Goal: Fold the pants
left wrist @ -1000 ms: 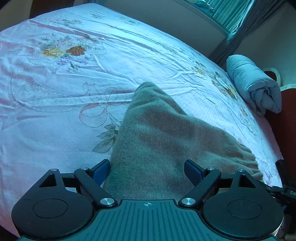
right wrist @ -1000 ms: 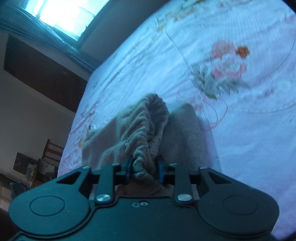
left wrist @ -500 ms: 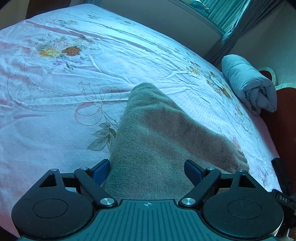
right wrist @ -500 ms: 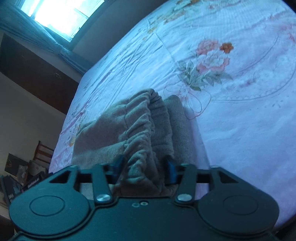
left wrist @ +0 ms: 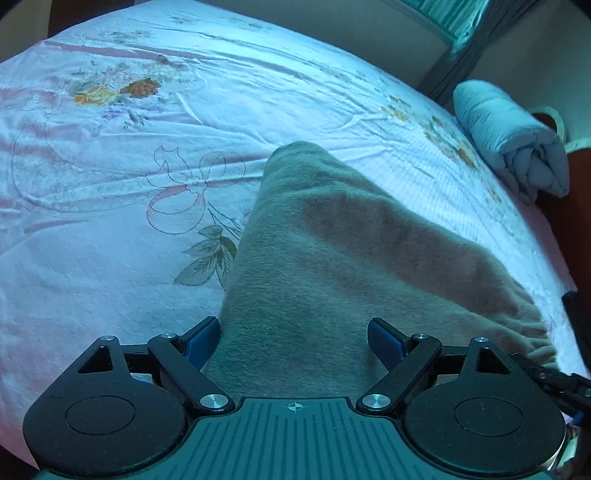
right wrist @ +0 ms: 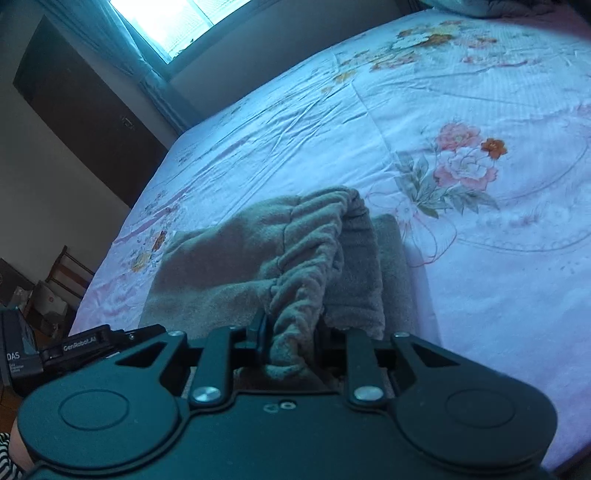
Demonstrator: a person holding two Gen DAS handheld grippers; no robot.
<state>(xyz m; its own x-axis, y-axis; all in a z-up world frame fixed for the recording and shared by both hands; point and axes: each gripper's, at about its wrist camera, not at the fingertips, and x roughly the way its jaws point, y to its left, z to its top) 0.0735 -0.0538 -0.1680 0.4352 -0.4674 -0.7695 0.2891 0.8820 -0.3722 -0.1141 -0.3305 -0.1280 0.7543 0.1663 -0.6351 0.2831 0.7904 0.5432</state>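
Your pants [left wrist: 332, 266] lie partly folded near the front edge of the bed [left wrist: 110, 229], a soft, fleecy grey-brown cloth that looks light and limp, so it will likely sag and drape wherever it is unsupported. The gathered waistband [right wrist: 306, 266] is the thickest, firmest part and the best hold; your right gripper [right wrist: 290, 339] has its jaws closed on it. Your left gripper [left wrist: 293, 334] has its jaws wide, one on each side of the cloth, gripping nothing. The flowered sheet [right wrist: 461, 166] under the pants is wrinkled and may catch the fleece. A rolled blue blanket [left wrist: 513, 147] sits well apart at the far edge, below a curtained window [right wrist: 166, 26]
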